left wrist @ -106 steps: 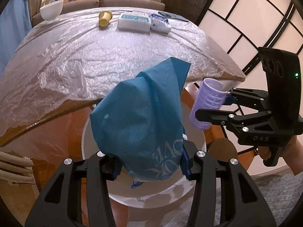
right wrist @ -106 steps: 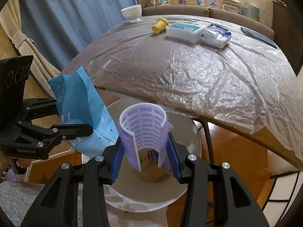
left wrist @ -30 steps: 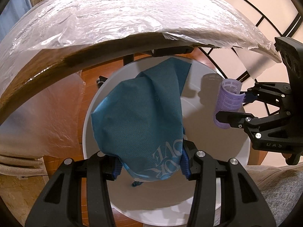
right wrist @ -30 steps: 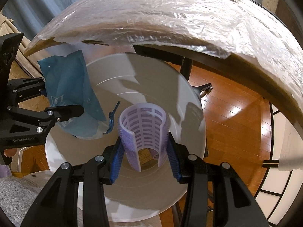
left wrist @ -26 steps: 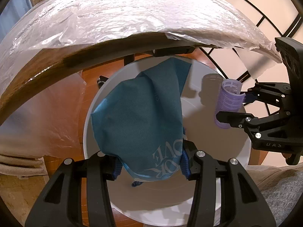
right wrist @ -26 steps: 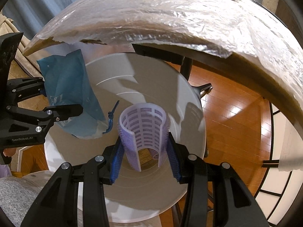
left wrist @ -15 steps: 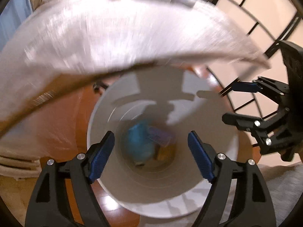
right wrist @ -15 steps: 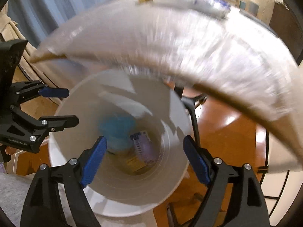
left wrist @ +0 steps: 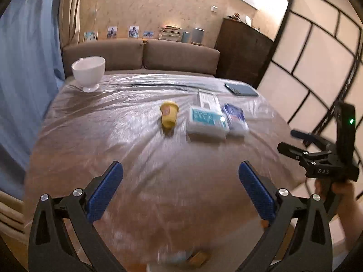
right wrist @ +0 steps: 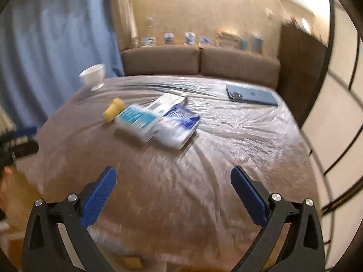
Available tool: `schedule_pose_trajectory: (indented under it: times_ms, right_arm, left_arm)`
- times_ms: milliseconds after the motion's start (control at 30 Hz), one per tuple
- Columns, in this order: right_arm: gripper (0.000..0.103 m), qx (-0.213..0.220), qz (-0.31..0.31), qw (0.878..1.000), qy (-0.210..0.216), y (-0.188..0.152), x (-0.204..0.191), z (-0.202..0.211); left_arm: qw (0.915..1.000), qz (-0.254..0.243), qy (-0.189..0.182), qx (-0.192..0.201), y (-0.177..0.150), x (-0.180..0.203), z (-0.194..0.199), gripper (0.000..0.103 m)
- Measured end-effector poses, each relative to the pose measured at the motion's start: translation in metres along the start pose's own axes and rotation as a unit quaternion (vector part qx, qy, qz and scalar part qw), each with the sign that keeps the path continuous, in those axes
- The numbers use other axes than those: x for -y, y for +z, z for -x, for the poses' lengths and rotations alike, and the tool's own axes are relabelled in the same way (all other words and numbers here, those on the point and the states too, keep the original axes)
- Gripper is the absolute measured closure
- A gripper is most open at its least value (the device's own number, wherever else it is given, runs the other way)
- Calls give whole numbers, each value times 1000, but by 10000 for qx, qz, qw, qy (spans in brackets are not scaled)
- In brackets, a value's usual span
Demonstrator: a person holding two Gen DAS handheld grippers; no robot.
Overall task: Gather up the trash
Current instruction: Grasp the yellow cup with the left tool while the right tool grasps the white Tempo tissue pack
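Both jaws spread wide, empty — left gripper (left wrist: 180, 189) and right gripper (right wrist: 173, 191) face yellow cup (left wrist: 169, 115) at frame centre, likely next trash.

Yellow cup (left wrist: 169, 114) beside packets (left wrist: 207, 122)

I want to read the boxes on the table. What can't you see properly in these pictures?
- Teal pack and blue pack: right view, print lost to motion blur.
- Cup: left view, label too small.
- Left claw: right view, cut off by the edge.
- Bin: only blurred scraps at the bottom edges.
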State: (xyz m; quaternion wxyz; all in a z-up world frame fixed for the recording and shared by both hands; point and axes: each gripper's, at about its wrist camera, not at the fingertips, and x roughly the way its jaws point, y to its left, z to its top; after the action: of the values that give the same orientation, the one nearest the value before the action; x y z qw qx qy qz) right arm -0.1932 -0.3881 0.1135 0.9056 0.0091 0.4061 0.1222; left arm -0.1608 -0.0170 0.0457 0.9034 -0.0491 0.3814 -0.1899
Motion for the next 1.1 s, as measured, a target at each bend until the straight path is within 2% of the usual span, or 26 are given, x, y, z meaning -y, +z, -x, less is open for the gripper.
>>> schedule_pose_trajectory:
  times_ms: [67,167,267,367,433,533,733,867,1000,1100]
  right_arm:
    - [4,-121,-90,9998,-137,12,0,-22]
    - [4,-371,-263,9986,-267,28,8,-57]
    - [4,-414,-520,9978,-59,39,11,-79]
    - [12,-475,-498,9976,-123,49,6,-93]
    - [15,-574,-484,9972,-23,52,4,-101]
    - [18,-622,-359,9973,-131,54,5,-108]
    - [18,-603,-465,9964,-383,60,20,-110]
    - [17,-656,-611,9959,-116,65,20,-117]
    - [16,-719,-532,9954,-348,65,15,-122]
    - [16,-714,-441,9956,-411,64,11,-123]
  left_arm:
    - [9999,64,89,-56,15,-9,-22,1]
    - [9988,24,468,-167,32,-9,-50,1]
    - [9991,109,375,-187,44,-12,-64,1]
    - [9987,45,456,-220,52,-10,-80,1]
    - [9985,-2,467,-282,56,-10,-90,3]
    - [9981,-99,461,-403,56,-9,-101,16]
    - [9977,-112,385,-540,58,-13,-113,33]
    - [9964,-340,499,-599,57,-8,-119,34]
    - [9947,-506,623,-642,56,-3,-123,41]
    - [9943,-520,616,-704,55,-4,-125,59]
